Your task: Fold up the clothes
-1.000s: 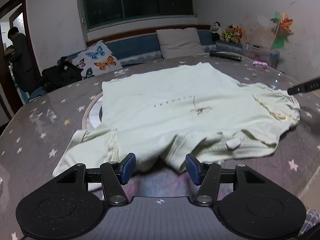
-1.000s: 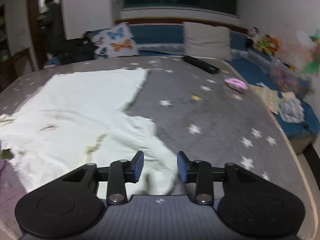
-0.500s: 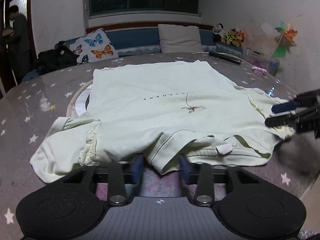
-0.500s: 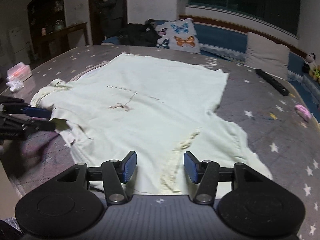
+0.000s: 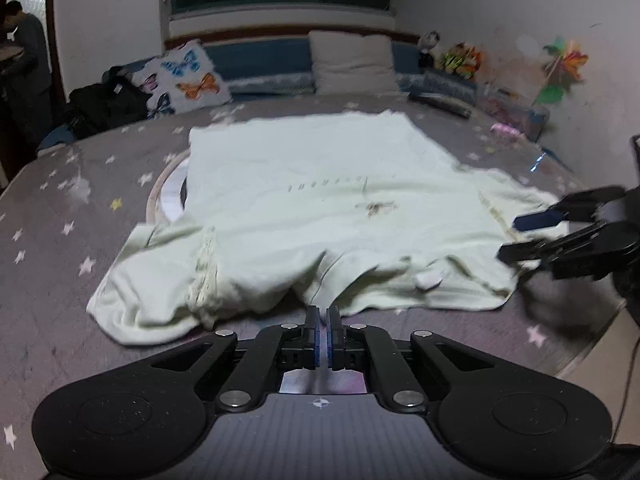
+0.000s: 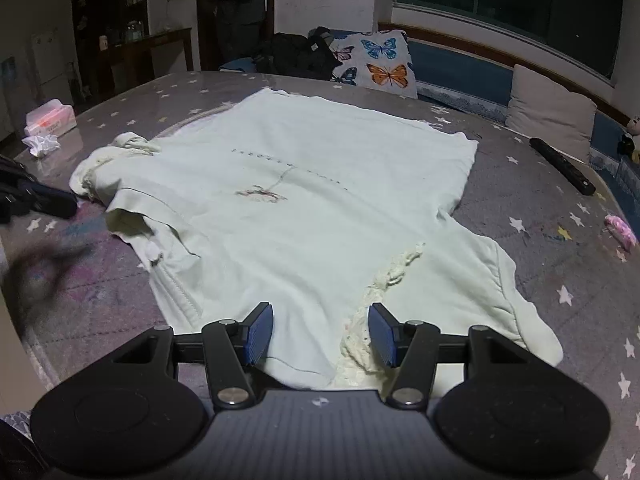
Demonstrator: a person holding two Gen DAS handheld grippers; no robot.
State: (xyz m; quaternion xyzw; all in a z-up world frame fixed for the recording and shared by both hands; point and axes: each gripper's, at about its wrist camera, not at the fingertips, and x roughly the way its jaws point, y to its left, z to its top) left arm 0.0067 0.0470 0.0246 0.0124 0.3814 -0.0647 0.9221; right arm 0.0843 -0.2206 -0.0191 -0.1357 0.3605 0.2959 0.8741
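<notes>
A pale green shirt point(image 5: 320, 184) lies spread flat on the grey star-patterned surface point(image 5: 60, 248), neckline toward me. My left gripper point(image 5: 322, 314) is shut on the edge of the neckline, where the folds of cloth run together at its tips. In the right wrist view the shirt point(image 6: 304, 208) fills the middle and the left gripper point(image 6: 72, 205) shows dark at its left edge. My right gripper point(image 6: 322, 332) stands open low over the shoulder by the frilled sleeve seam point(image 6: 392, 272), cloth below its pads. In the left wrist view the right gripper point(image 5: 528, 236) is at the shirt's right sleeve.
A butterfly pillow point(image 6: 380, 64), a beige pillow point(image 6: 552, 112) and a black bag point(image 6: 296, 56) line the far side. A black remote point(image 6: 560, 164), a pink item point(image 6: 620, 232) and a tissue box point(image 6: 50, 118) lie on the surface. A person point(image 6: 236, 4) stands at the doorway.
My left jaws closed from wide open onto the neckline edge. My right gripper swung left from the surface beside the shirt onto the shoulder, and its jaws spread wider.
</notes>
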